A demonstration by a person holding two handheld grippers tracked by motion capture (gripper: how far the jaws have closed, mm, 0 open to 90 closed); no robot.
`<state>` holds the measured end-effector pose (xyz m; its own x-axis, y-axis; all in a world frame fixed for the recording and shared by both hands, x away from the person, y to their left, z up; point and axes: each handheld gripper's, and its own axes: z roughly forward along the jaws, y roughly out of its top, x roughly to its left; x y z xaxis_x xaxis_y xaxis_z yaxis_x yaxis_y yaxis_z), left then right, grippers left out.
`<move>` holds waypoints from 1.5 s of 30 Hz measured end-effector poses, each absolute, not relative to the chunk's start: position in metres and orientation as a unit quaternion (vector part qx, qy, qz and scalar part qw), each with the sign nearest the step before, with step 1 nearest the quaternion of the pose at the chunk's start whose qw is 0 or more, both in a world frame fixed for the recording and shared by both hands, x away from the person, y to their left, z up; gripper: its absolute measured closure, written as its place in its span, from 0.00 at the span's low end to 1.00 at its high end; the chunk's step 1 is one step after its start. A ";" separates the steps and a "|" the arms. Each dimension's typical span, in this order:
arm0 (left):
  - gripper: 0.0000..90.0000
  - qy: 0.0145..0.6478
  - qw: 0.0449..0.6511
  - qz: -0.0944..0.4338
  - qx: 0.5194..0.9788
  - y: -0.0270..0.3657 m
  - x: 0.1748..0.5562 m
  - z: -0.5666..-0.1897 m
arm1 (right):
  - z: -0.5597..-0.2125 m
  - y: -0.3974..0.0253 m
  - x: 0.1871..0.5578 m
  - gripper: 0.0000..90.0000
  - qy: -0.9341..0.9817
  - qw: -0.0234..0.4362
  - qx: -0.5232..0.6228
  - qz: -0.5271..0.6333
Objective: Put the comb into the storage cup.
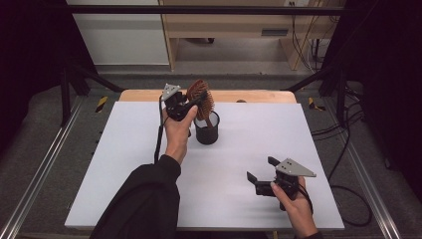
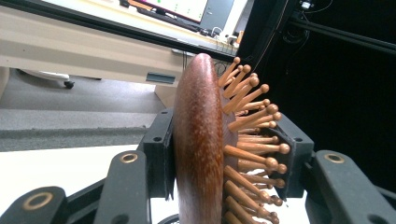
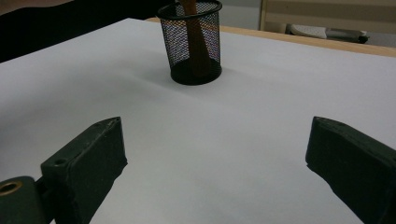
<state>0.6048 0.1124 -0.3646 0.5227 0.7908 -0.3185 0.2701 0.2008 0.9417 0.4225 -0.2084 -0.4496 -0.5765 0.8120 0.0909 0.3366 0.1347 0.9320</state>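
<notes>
Left gripper [image 1: 191, 105] clamps a brown oval wooden hairbrush with ball-tipped wooden pins [image 1: 201, 98] above a round black wire-mesh cup [image 1: 207, 128]; right gripper [image 1: 261, 174] hangs open over the white tabletop [image 1: 124, 164]

In the left gripper view the brush head [image 2: 201, 140] stands edge-on between the two black jaws, its smooth back against one pad and its pins [image 2: 254, 140] pressing toward the other. In the right gripper view the mesh cup [image 3: 195, 42] sits ahead of the widely parted jaws, nearer the jaw at that picture's left, with a brown handle [image 3: 196, 42] showing through the mesh; it seems to reach the cup's floor, though the weave blurs this. Between the right jaws lies bare white surface [image 3: 224, 154]. From above, the left hand [image 1: 178, 133] holds its gripper just beside the cup, and the right hand [image 1: 293, 199] is well apart from it
</notes>
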 end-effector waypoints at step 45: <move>0.47 0.468 0.620 0.192 0.600 0.141 0.618 -0.375 | -0.452 -0.206 0.423 0.05 0.722 0.225 0.399 0.519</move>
<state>0.6183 0.1411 -0.3745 0.4889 0.7993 -0.3493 0.3226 0.2063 0.9238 0.4235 -0.2058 -0.4516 -0.5806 0.8093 0.0887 0.3415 0.1432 0.9289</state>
